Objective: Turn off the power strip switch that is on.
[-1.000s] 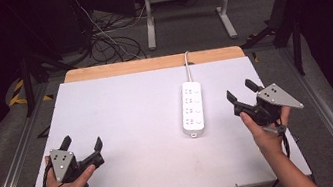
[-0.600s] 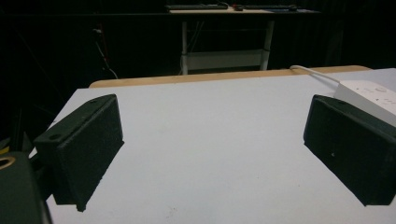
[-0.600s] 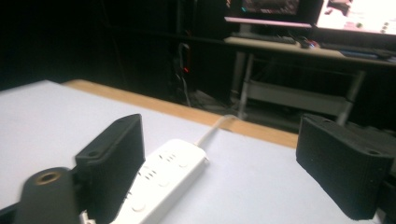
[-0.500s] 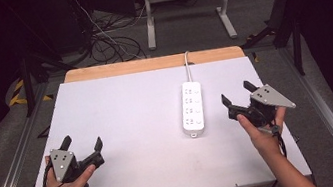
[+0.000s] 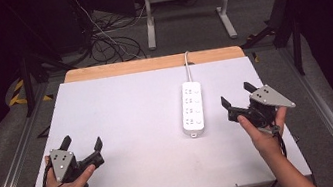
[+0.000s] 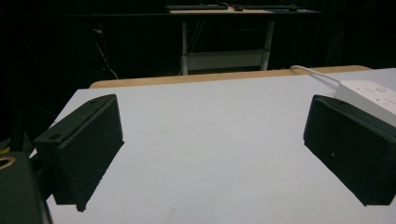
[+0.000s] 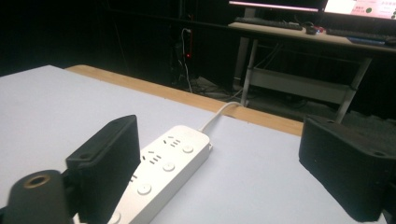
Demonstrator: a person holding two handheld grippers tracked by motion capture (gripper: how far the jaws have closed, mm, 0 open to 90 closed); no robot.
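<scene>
High view, strip: we see the white power strip (image 5: 193, 109) lying flat on the table (image 5: 123, 120), its long side running away from us and its cord (image 5: 188, 65) leaving the far end toward the wooden edge (image 5: 150, 64).
High view, right gripper: our right gripper (image 5: 238, 96) sits just to the right of the strip, near its close end, not touching it. Its jaws stand wide apart with nothing between them, and its grey plate (image 5: 270, 98) is on top.
High view, left gripper: our left gripper (image 5: 81, 143) is well apart from the strip, far to its left and nearer to us. Its jaws are spread and empty too.
High view, hands: each gripper is held in a hand; the right hand (image 5: 261, 131) is beside the strip's close end, and the left hand (image 5: 65, 183) is far to the left of it.
Left gripper view: we look between two wide-set black jaws over bare table (image 6: 210, 140). The strip (image 6: 369, 91) shows behind the right-hand jaw, with its cord (image 6: 317, 77) running off toward the wooden edge (image 6: 224, 77).
Right gripper view: the strip (image 7: 163, 172) lies low and left between our parted jaws, its near end passing behind the left-hand jaw. No jaw touches it. Its cord (image 7: 219, 114) curves up from the far end to the wooden edge (image 7: 187, 95).
</scene>
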